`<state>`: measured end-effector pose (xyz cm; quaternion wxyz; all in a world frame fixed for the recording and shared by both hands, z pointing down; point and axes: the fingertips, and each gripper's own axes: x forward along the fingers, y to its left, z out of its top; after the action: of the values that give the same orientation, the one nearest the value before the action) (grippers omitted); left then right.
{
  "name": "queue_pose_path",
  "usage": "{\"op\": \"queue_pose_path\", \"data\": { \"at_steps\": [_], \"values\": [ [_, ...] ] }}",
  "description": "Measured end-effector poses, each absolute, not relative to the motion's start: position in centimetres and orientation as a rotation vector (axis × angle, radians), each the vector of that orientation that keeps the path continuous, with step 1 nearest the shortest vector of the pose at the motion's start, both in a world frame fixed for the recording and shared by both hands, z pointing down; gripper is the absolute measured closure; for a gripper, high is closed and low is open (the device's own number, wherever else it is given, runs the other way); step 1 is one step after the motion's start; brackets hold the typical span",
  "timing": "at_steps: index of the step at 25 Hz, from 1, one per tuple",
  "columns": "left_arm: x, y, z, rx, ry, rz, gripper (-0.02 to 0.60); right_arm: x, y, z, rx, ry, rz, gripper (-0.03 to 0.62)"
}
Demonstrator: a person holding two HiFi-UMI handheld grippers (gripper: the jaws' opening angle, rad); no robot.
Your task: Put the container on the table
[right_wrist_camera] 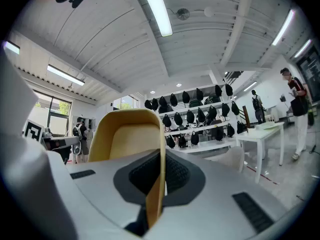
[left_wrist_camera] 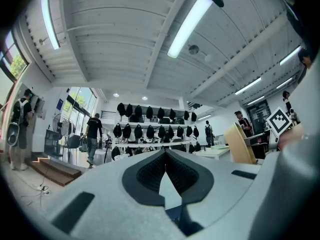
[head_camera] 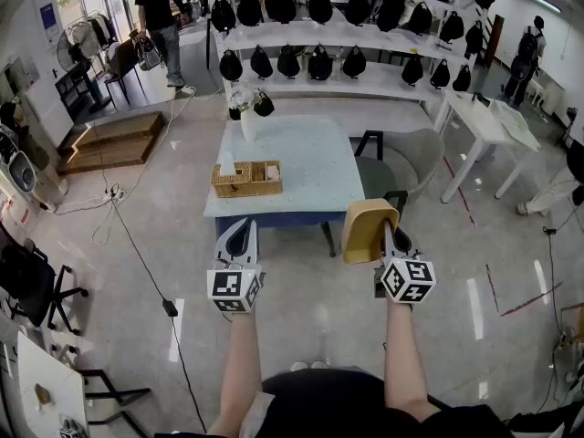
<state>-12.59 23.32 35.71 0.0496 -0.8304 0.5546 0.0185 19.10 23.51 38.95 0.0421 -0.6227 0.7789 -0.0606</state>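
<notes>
A tan-yellow plastic container (head_camera: 369, 229) hangs in the air just off the near right corner of the pale table (head_camera: 301, 167). My right gripper (head_camera: 387, 233) is shut on its right wall. In the right gripper view the container (right_wrist_camera: 125, 139) stands up from the right gripper (right_wrist_camera: 161, 159), its thin wall pinched between the pads. My left gripper (head_camera: 241, 231) hovers before the table's near edge, shut with nothing in it. In the left gripper view the left gripper (left_wrist_camera: 165, 153) has its tips together, and the container (left_wrist_camera: 239, 144) shows at the right.
A wicker basket (head_camera: 247, 179) and a white vase of flowers (head_camera: 247, 117) stand on the table. A grey chair (head_camera: 401, 162) sits at its right, a white table (head_camera: 488, 121) further right. Shelves of black bags (head_camera: 338, 26) line the back. A cable (head_camera: 137, 245) crosses the floor at left.
</notes>
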Motion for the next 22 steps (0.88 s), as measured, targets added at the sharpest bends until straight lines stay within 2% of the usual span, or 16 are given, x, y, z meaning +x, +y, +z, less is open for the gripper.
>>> {"op": "queue_pose_path", "data": {
  "at_steps": [22],
  "values": [
    [-14.9,21.3,37.6,-2.565,1.705,0.032,0.574,18.0,21.2,39.5,-1.935,2.311,-0.240,0.594]
  ]
}}
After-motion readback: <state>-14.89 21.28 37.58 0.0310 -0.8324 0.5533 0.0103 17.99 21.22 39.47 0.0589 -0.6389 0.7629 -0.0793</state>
